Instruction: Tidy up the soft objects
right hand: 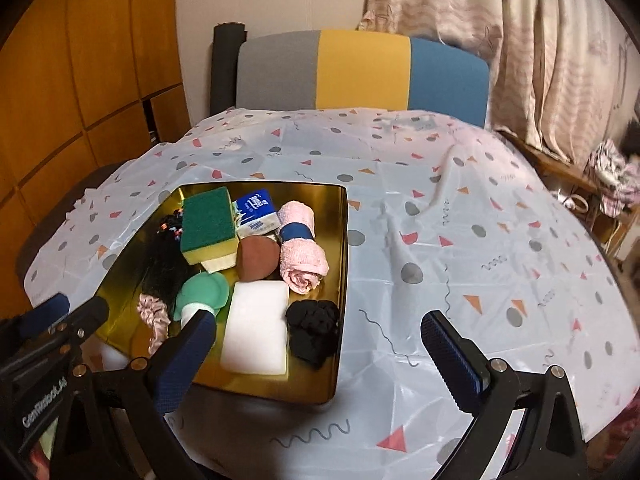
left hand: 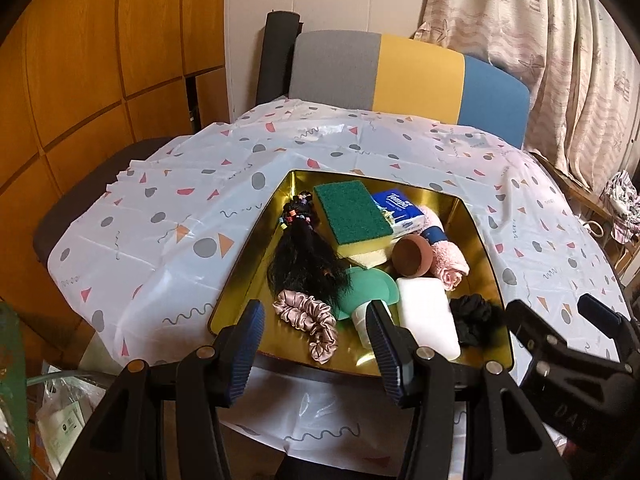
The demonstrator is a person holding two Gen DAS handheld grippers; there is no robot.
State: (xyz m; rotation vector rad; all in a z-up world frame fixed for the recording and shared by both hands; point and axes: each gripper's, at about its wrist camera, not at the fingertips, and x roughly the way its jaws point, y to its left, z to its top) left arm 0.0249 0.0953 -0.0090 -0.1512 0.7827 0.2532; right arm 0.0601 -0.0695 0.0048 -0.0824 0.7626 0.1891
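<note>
Lying in the gold tray [right hand: 342, 240] on the table [right hand: 460, 240], the soft objects are seen: green sponge [right hand: 207, 219] at 11 o'clock, black scrunchie [right hand: 314, 330] at 5. The left claw [left hand: 318, 344] is held half-spread, empty; the right claw [right hand: 316, 344] is released wide.

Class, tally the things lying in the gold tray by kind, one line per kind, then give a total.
Scrunchies: 2, pink satin scrunchie, black scrunchie
Sponges: 3, green-topped scouring sponge, white sponge block, brown round sponge
Rolled pink towel: 1
Tissue pack: 1
Black hairpiece: 1
Green-headed brush: 1
Total: 9
</note>
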